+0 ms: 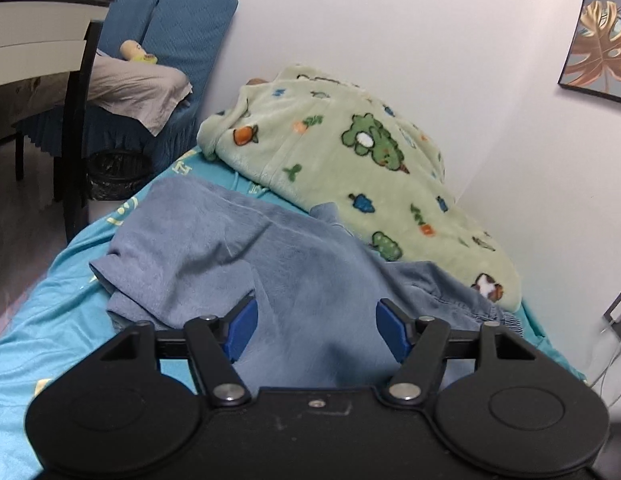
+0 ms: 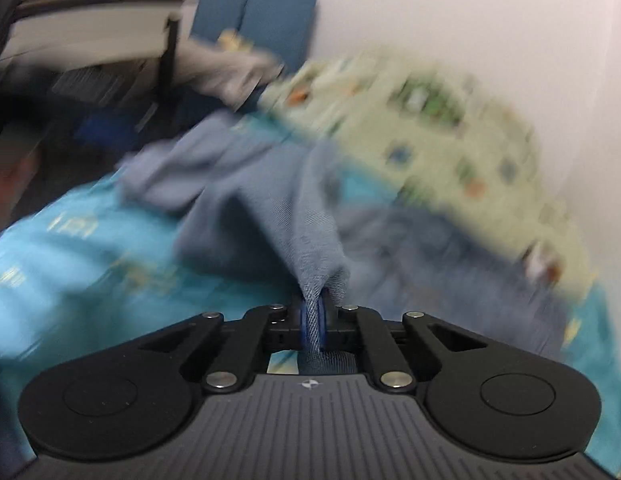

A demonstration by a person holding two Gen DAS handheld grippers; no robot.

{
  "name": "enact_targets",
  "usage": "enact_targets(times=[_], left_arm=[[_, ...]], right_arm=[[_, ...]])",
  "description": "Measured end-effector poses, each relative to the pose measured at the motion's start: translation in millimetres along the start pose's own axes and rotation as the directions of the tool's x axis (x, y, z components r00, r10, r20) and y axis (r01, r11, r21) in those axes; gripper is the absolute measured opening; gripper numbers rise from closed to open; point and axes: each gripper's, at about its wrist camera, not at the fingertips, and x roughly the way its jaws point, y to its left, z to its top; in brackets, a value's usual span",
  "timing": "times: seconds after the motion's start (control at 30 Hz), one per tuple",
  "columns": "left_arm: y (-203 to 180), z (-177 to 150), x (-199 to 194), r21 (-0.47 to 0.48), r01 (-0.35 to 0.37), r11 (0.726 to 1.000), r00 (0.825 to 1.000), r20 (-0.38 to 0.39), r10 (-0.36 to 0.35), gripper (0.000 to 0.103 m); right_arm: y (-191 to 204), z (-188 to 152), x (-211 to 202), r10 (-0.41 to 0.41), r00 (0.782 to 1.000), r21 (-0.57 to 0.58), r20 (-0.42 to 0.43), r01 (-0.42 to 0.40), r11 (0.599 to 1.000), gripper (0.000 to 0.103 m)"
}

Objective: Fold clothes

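Note:
A grey-blue garment lies rumpled on the turquoise bed sheet. My left gripper hovers over its near part, open, its blue pads wide apart with cloth below them but none pinched. In the blurred right wrist view my right gripper is shut on a pinched edge of the same garment, which stretches up and away from the pads in a taut ridge.
A pale green fleece blanket with cartoon prints lies along the white wall. Blue-covered chairs with a beige cloth and a dark-legged table stand beyond the bed's far end. A wall socket with cables sits at the right.

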Motion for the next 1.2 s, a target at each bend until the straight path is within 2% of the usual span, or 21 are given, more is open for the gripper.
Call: enact_targets(times=[0.1, 0.17, 0.2, 0.23, 0.3, 0.33, 0.37, 0.47, 0.53, 0.57, 0.63, 0.7, 0.73, 0.8, 0.83, 0.93, 1.13, 1.2], left_arm=[[-3.6, -6.2, -1.7, 0.005, -0.007, 1.0, 1.0, -0.011, 0.007, 0.063], [-6.9, -11.6, -1.7, 0.022, -0.016, 1.0, 1.0, -0.021, 0.016, 0.063], [-9.7, -14.5, -2.0, 0.035, -0.022, 0.999, 1.0, -0.021, 0.022, 0.063], [-11.9, -17.8, -2.6, 0.048, -0.027, 0.998, 0.999, -0.02, 0.028, 0.063], [-15.3, -24.9, -3.7, 0.069, -0.036, 0.997, 0.999, -0.023, 0.038, 0.063], [-17.2, -28.4, -3.3, 0.075, -0.04, 0.996, 0.999, -0.026, 0.042, 0.063], [-18.3, -31.5, -3.2, 0.077, -0.04, 0.996, 0.999, -0.031, 0.043, 0.063], [-20.8, -39.8, -4.6, 0.072, -0.039, 0.997, 0.998, -0.042, 0.042, 0.063], [-22.8, -43.3, -4.2, 0.073, -0.042, 0.996, 0.998, -0.046, 0.045, 0.063], [-23.7, -45.0, -3.9, 0.073, -0.043, 0.996, 0.998, -0.048, 0.046, 0.063], [-26.2, -46.9, -2.0, 0.075, -0.048, 0.996, 0.997, -0.054, 0.052, 0.063], [-28.2, -48.7, -0.2, 0.079, -0.055, 0.995, 0.997, -0.051, 0.06, 0.063], [-29.2, -49.4, 0.8, 0.083, -0.059, 0.995, 0.997, -0.048, 0.063, 0.063], [-30.3, -51.1, 2.0, 0.085, -0.064, 0.994, 0.997, -0.041, 0.068, 0.063], [-30.8, -51.9, 2.6, 0.086, -0.067, 0.994, 0.997, -0.038, 0.071, 0.063], [-28.8, -54.6, 5.1, 0.075, -0.065, 0.995, 0.997, -0.033, 0.068, 0.063], [-23.3, -58.3, 14.1, 0.044, -0.072, 0.996, 0.995, -0.062, 0.074, 0.063], [-23.6, -59.2, 16.9, 0.049, -0.079, 0.996, 0.995, -0.064, 0.082, 0.063]], right_arm=[[21.8, -26.3, 6.8, -0.001, 0.993, 0.028, -0.114, 0.005, 1.0, 0.005], [15.2, -32.9, 13.8, -0.007, 0.988, 0.112, -0.152, 0.024, 0.993, 0.005], [4.6, -32.5, 13.4, 0.007, 0.989, 0.202, -0.151, 0.024, 0.979, 0.005], [-6.9, -32.4, 11.8, 0.022, 0.99, 0.295, -0.141, 0.021, 0.955, 0.006], [-33.1, -36.5, -4.5, 0.022, 0.998, 0.473, -0.065, 0.012, 0.881, 0.008], [-45.6, -39.5, -14.3, 0.007, 1.0, 0.548, -0.025, 0.008, 0.837, 0.014], [-58.1, -43.5, -23.7, -0.018, 1.0, 0.617, 0.007, 0.01, 0.787, 0.021], [-95.0, -63.2, -46.3, -0.168, 0.986, 0.783, 0.019, 0.09, 0.616, 0.024], [-115.9, -79.2, -47.5, -0.273, 0.958, 0.852, -0.089, 0.216, 0.477, 0.027], [-125.7, -90.0, -46.7, -0.299, 0.944, 0.881, -0.138, 0.255, 0.399, 0.029], [-146.9, -116.6, -44.2, -0.312, 0.93, 0.937, -0.195, 0.271, 0.221, 0.032], [-164.2, -143.2, -39.7, -0.298, 0.928, 0.969, -0.223, 0.245, 0.035, 0.044], [-170.8, -153.3, -35.6, -0.288, 0.93, 0.973, -0.229, 0.227, -0.04, 0.047], [-178.5, -169.4, -28.0, -0.279, 0.932, 0.969, -0.231, 0.197, -0.146, 0.049], [-180.2, -171.7, -24.9, -0.283, 0.933, 0.97, -0.221, 0.179, -0.167, 0.055], [-185.3, -177.7, -15.2, -0.298, 0.935, 0.967, -0.191, 0.128, -0.218, 0.055], [-195.3, -172.0, 4.6, -0.329, 0.932, 0.982, -0.152, 0.106, -0.154, 0.054], [-196.2, -167.2, 6.8, -0.338, 0.926, 0.983, -0.171, 0.136, -0.124, 0.047]])
